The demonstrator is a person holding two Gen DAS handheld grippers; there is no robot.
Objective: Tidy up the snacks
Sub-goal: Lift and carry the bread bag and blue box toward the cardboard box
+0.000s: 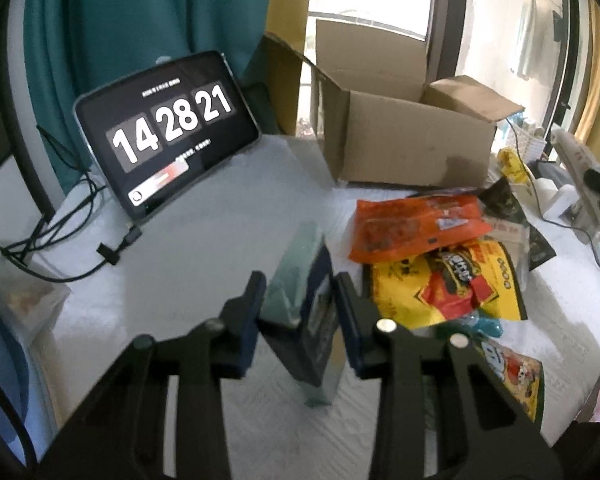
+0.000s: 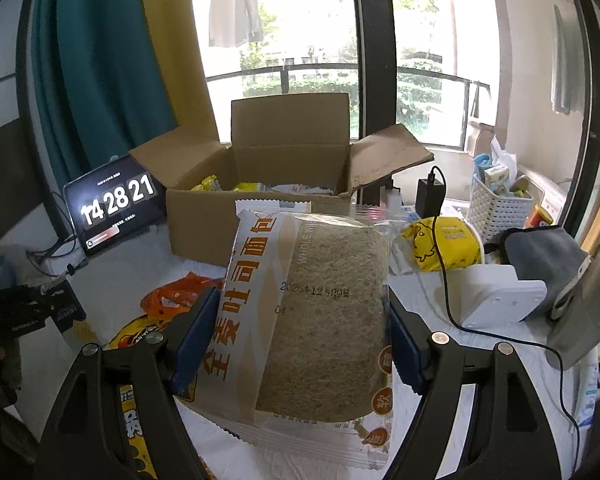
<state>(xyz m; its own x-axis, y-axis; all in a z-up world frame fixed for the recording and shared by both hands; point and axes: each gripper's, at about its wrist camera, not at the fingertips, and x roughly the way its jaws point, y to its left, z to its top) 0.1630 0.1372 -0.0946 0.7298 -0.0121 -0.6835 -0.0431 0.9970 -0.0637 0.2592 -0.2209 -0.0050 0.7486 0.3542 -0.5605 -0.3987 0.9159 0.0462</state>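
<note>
My left gripper [image 1: 300, 288] is shut on a dark blue and teal snack packet [image 1: 306, 304], held above the white table. To its right lie an orange snack bag [image 1: 416, 226], a yellow snack bag [image 1: 448, 284] and a cartoon-print bag [image 1: 512, 376]. My right gripper [image 2: 304, 312] is shut on a wholewheat toast bread pack [image 2: 316, 312], held up in front of the open cardboard box [image 2: 260, 216]. The box [image 1: 408, 148] holds yellow packets [image 2: 236, 186]. The left gripper and its packet show at the left edge of the right wrist view [image 2: 32, 308].
A tablet showing a clock [image 1: 168, 132] leans at the back left with cables [image 1: 72, 232] beside it. On the right stand a white basket [image 2: 500, 208], a charger with black cable [image 2: 430, 196], a white stand [image 2: 500, 296], a yellow packet [image 2: 440, 240] and a grey cloth [image 2: 540, 248].
</note>
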